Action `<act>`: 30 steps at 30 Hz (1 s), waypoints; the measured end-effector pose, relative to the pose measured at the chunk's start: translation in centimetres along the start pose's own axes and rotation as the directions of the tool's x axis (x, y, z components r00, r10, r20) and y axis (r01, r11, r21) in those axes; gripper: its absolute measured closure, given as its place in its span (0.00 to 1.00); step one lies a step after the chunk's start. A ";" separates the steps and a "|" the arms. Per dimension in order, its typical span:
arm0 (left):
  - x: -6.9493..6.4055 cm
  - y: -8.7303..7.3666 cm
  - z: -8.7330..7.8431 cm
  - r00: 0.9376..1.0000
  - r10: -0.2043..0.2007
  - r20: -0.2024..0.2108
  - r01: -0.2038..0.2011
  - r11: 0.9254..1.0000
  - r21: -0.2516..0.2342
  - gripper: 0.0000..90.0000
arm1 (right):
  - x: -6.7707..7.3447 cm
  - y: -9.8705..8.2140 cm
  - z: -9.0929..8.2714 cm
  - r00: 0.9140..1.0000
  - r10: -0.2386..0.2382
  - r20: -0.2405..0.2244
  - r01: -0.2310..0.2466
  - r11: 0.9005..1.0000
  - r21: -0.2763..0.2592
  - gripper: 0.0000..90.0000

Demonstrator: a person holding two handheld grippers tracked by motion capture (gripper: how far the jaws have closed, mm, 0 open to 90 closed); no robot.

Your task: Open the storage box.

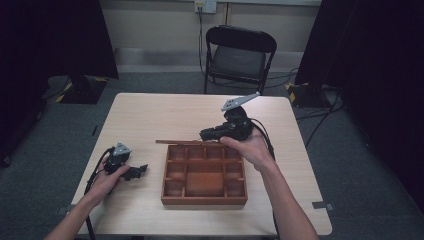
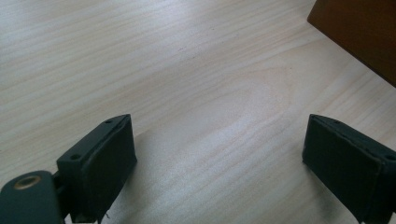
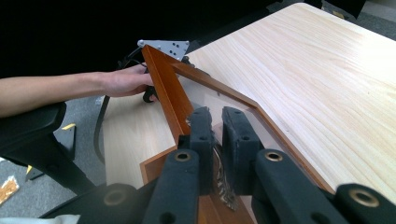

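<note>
On the pale wooden tabletop (image 1: 150,115) sits a shallow reddish-brown wooden tray (image 1: 204,200) split into small compartments around one larger middle bay, placed toward the near edge and a little right of centre. Its lid, a thin wooden frame with a clear pane (image 3: 205,84), is lifted off the tray's far rim and held roughly level, so from the high view it reads as a narrow brown strip (image 1: 177,142) reaching left from the right gripper.

The right gripper (image 1: 212,134), black with a grey three-cornered plate on top, hovers just over the tray's far right corner in the person's right hand (image 1: 250,147). In the right gripper view its jaws are clenched on the lid's edge, the two pads pinching the frame and pane between them (image 3: 218,128).

The left gripper (image 1: 141,170) lies low near the left part of the near edge, just beside the tray's left wall, cradled in the person's left hand (image 1: 107,177). In the left gripper view its jaws stand wide apart over bare tabletop, grasping nothing (image 2: 219,154), with a corner of the tray's dark side (image 2: 364,32) at the upper right.

A black folding chair (image 1: 239,55) stands beyond the far edge.
</note>
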State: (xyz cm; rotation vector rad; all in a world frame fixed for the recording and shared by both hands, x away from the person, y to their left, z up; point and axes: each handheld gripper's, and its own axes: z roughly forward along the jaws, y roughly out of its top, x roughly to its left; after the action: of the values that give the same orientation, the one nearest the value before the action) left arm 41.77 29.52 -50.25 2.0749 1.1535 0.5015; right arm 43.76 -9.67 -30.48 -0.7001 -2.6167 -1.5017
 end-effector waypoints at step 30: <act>0.0 0.0 0.0 1.000 0.000 0.000 0.000 1.000 0.000 0.10 | 0.0 -0.2 -0.1 0.999 0.025 0.025 -0.024 0.999 -0.035 0.92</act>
State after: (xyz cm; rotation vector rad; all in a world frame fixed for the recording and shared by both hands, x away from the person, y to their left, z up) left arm 41.76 29.51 -50.25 2.0748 1.1540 0.5018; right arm 43.61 -9.83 -30.59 -0.7567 -2.5958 -1.5456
